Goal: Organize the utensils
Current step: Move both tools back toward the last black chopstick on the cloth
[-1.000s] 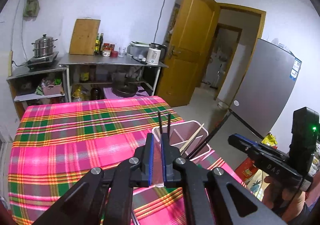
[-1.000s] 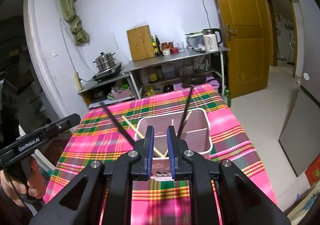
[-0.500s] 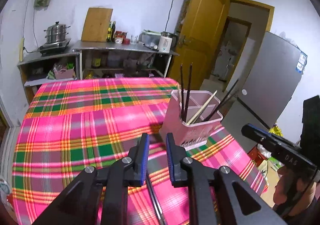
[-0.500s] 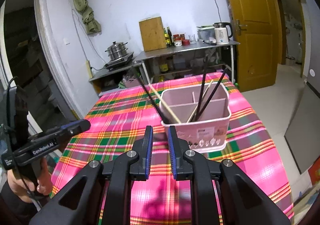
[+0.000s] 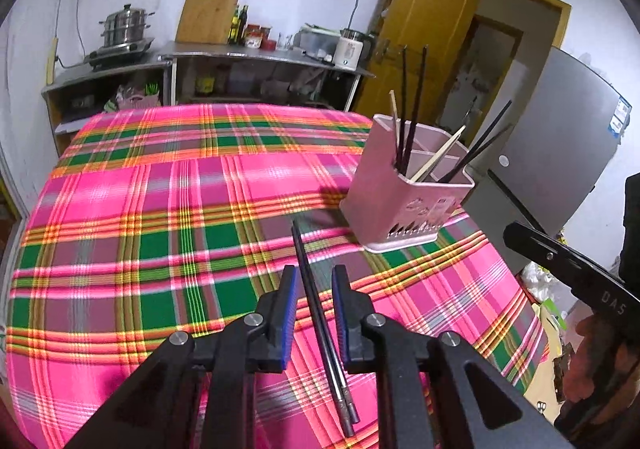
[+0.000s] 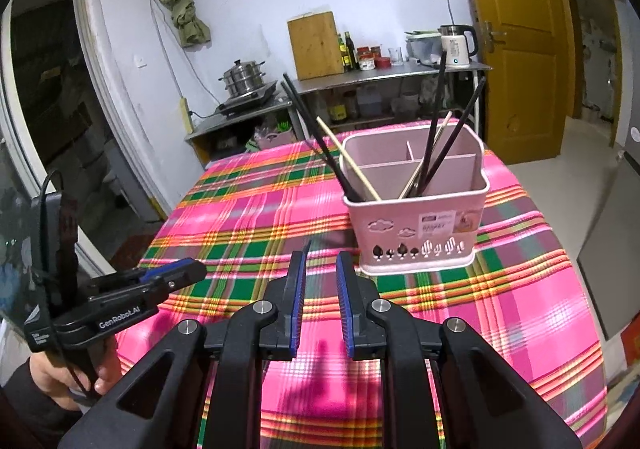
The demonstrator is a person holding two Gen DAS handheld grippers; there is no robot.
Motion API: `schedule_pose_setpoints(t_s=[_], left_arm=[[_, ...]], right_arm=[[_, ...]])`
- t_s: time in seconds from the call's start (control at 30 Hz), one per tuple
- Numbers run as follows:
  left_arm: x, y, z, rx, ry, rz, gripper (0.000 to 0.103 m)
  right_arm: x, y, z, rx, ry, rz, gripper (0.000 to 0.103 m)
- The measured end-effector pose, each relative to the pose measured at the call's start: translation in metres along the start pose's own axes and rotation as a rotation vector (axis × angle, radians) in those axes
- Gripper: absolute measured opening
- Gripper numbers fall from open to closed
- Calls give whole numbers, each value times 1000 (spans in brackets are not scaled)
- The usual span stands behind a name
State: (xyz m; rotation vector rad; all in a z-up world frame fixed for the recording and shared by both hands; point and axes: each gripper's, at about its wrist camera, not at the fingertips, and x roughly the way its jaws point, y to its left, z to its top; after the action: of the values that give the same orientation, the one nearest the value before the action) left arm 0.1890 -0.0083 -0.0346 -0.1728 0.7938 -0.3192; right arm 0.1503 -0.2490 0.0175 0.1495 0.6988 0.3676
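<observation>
Two black chopsticks (image 5: 320, 313) lie between the open left gripper (image 5: 314, 291) pads; close squarely around both before lifting toward the holder (image 5: 404, 197), while the right gripper (image 6: 320, 277) hangs open, empty.

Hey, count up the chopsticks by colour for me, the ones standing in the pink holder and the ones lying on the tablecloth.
Black chopsticks in the pink holder: 4
Light wooden chopsticks in the pink holder: 2
Black chopsticks lying on the tablecloth: 2
Total: 8 chopsticks, 6 black and 2 wooden.
</observation>
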Motion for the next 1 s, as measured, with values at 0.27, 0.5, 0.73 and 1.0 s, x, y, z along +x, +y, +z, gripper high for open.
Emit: schedule_pose_setpoints(t_s=[0.27,0.5,0.73,1.0], left_arm=[[36,7,-15,-21,72,8,17],[71,15,-22,-50,123,13,24],[100,13,-25,-34,160,44,27],[108,4,-28,28,134,102,31]], right_arm=[[28,3,-15,-16,67,4,16],[52,2,-26,-14,121,16,16],[65,-6,-29,-1,148,17,16],[67,-12,-29,12,153,13,16]])
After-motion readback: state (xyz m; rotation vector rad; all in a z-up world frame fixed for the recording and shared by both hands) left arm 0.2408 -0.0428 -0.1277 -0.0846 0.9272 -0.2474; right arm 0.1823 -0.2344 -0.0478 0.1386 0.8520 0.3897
